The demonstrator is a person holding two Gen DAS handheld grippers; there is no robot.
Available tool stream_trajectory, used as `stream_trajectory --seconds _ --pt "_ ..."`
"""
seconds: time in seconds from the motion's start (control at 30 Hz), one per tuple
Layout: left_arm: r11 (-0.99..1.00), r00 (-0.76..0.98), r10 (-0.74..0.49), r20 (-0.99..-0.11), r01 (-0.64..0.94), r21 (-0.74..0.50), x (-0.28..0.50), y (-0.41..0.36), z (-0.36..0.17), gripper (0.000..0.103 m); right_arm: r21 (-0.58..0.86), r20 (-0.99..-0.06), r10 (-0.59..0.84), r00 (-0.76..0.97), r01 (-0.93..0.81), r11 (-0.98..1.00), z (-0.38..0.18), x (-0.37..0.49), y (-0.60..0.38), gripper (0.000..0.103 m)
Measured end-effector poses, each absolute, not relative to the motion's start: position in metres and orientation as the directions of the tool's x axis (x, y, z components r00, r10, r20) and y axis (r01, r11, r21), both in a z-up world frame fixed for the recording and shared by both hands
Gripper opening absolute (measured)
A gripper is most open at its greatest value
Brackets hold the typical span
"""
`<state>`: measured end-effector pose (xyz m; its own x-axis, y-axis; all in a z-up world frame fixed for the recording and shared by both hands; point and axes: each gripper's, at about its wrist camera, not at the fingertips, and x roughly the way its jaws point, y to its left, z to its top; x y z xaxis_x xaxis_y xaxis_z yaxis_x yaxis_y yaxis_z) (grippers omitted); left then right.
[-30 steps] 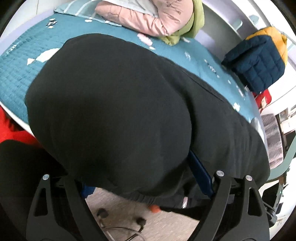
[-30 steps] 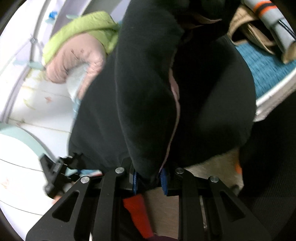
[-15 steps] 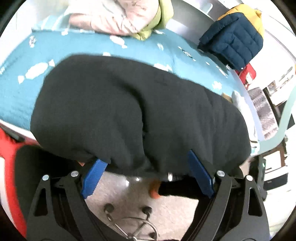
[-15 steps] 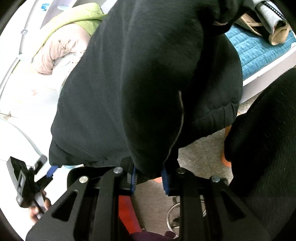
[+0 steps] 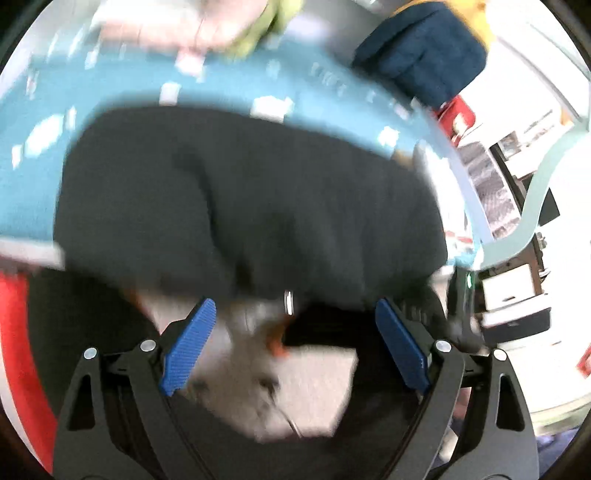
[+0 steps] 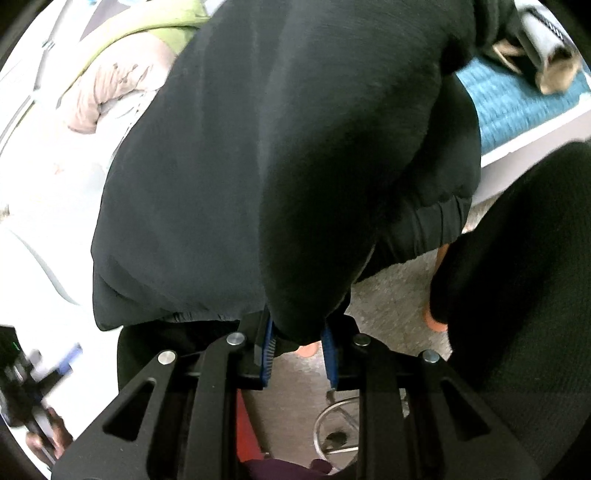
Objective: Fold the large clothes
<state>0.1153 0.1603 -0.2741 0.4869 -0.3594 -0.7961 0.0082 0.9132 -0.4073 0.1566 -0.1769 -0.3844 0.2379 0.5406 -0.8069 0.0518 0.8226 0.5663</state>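
Left tongs: left gripper (image 5: 295,345) stands wide apart, blue pads (image 5: 188,350) bare, nothing between them; I read it as released.
Left view, garment: black garment (image 5: 251,206) lies bunched on the teal bedspread (image 5: 229,88), its near edge hanging over the bed's side just ahead of my open jaws, not touching them.
Left view, surroundings: picture is badly smeared. A pink and green quilt (image 5: 207,33) sits at the far side of the bed, a navy and yellow padded jacket (image 5: 424,55) at the far right corner.
Right tongs: right gripper (image 6: 299,350) is clenched on a fold of the same black garment (image 6: 280,155); cloth fills the narrow gap between the pads.
Right view, garment: from my grip it drapes forward over the bed, a ribbed cuff (image 6: 424,232) hanging at the right edge above the floor.
Right view, surroundings: a rolled grey item (image 6: 543,44) lies on the bedspread at the top right; the left gripper and the hand (image 6: 44,439) holding it show at the lower left.
Progress: I judge the fold barely under way. One edge is held, the body is still rumpled, and no neat fold shows; flattening and the folds remain.
Writing: none legible in either view.
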Motion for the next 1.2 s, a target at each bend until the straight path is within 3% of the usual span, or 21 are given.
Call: stream_trajectory --seconds 0.13,0.2,0.23,0.27,0.33,0.4,0.6,0.83,1.0,1.03,1.07,1.2 --pt "0.972 0.699 -0.206 -0.685 0.068 -0.224 0.159 0.152 -0.260 0.093 0.565 -0.807 0.540 0.239 0.052 0.823 -0.389 0.153 -0.180 0.020" --pt "0.998 0.663 -0.058 -0.746 0.024 -0.056 0.197 0.149 -0.296 0.093 0.570 -0.804 0.543 0.244 0.054 0.820 -0.390 0.153 -0.179 0.020" --pt "0.999 0.606 -0.023 -0.795 -0.016 -0.041 0.211 0.154 -0.319 0.093 0.568 -0.804 0.541 0.248 0.050 0.821 -0.389 0.152 -0.180 0.021" --pt "0.994 0.490 -0.041 -0.871 -0.071 -0.086 0.224 0.168 -0.356 0.092 0.566 -0.805 0.539 0.250 0.048 0.823 -0.389 0.152 -0.182 0.021" --pt "0.963 0.454 -0.161 -0.876 -0.120 -0.240 0.224 0.193 -0.392 0.093 0.550 -0.816 0.527 0.235 0.037 0.835 -0.387 0.151 -0.183 0.025" --pt "0.950 0.450 -0.201 -0.870 -0.126 -0.285 0.220 0.202 -0.402 0.093 0.530 -0.832 0.512 0.215 0.032 0.848 -0.384 0.146 -0.186 0.025" --pt "0.954 0.457 -0.247 -0.854 -0.040 -0.298 0.216 0.208 -0.410 0.093 0.459 -0.854 0.474 0.212 -0.118 0.880 -0.328 0.123 -0.197 0.025" --pt "0.956 0.472 -0.267 -0.841 0.020 -0.293 0.217 0.211 -0.409 0.093 0.322 -0.800 0.396 0.451 -0.235 0.917 -0.258 0.173 -0.186 0.025" --pt "0.957 0.452 -0.277 -0.848 0.049 -0.287 0.225 0.219 -0.407 0.094 0.258 -0.815 0.332 0.475 -0.216 0.942 -0.281 0.243 -0.175 0.019" --pt "0.956 0.452 -0.278 -0.848 0.049 -0.288 0.224 0.221 -0.407 0.094 0.226 -0.838 0.293 0.460 -0.197 0.954 -0.291 0.253 -0.176 0.005" --pt "0.957 0.454 -0.276 -0.847 0.046 -0.287 0.224 0.222 -0.407 0.094 0.177 -0.871 0.236 0.430 -0.174 0.969 -0.309 0.262 -0.179 0.000" --pt "0.960 0.449 -0.270 -0.852 0.051 -0.277 0.230 0.218 -0.411 0.094 0.234 -0.919 0.254 0.302 -0.099 0.967 -0.375 0.277 -0.210 0.000"
